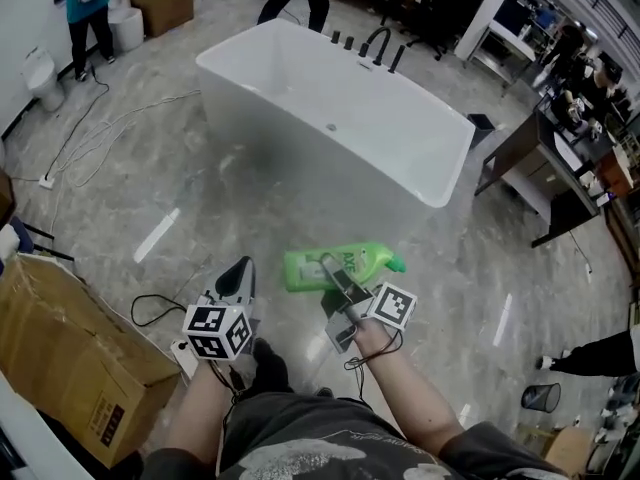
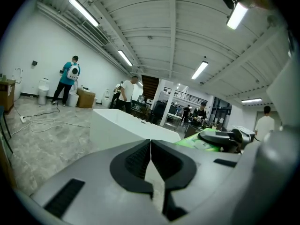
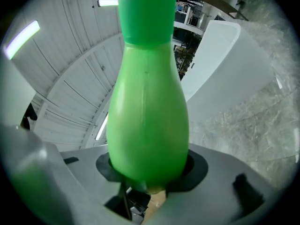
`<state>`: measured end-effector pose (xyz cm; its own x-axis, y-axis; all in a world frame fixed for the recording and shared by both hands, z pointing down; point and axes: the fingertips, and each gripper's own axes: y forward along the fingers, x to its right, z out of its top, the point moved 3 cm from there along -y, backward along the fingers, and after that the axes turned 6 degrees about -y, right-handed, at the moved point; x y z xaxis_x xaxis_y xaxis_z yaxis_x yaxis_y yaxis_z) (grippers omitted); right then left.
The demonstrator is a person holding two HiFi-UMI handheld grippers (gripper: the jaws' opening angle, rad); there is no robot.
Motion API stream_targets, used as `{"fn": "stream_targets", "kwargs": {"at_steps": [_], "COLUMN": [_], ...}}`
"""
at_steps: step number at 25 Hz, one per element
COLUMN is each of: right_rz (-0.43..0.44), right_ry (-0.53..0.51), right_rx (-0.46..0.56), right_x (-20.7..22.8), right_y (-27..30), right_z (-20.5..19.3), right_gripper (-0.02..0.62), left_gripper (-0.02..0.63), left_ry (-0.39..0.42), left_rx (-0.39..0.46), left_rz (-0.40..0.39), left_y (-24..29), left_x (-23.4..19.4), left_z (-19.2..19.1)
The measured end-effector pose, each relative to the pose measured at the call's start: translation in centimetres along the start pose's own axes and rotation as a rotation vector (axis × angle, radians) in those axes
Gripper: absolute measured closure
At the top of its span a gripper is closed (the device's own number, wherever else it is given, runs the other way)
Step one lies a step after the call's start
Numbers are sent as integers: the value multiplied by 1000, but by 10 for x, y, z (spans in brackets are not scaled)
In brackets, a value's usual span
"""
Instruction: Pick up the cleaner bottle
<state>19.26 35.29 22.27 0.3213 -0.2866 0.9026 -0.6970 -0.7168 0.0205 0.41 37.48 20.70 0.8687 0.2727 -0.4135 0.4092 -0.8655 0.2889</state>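
The green cleaner bottle (image 1: 345, 265) hangs in the air, lying on its side over the marble floor just in front of the white bathtub (image 1: 330, 118). My right gripper (image 1: 337, 276) is shut on its body. In the right gripper view the bottle (image 3: 147, 107) fills the middle, cap away from the camera, clamped between the dark pads (image 3: 197, 168). My left gripper (image 1: 240, 271) is to the left of the bottle, apart from it, shut with nothing in it. In the left gripper view its pads (image 2: 140, 156) meet, and the bottle (image 2: 206, 142) shows at the right.
A large cardboard box (image 1: 60, 348) stands at the lower left. Cables (image 1: 100, 138) trail over the floor left of the tub, near a toilet (image 1: 40, 73). People stand at the back. A dark desk (image 1: 540, 168) and a bin (image 1: 540, 398) are at the right.
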Motion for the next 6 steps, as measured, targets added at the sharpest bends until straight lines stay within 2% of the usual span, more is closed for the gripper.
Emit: {"fn": "stream_targets", "kwargs": {"at_steps": [6], "right_rz": [5], "right_ry": [28], "right_rx": [-14], "right_x": [-11], "right_y": [-65], "right_z": [-21], "right_gripper": [394], "left_gripper": [591], "left_ry": [19], "left_rx": [8], "left_rz": [7], "left_y": [-38], "left_x": [53], "left_z": [-25]}}
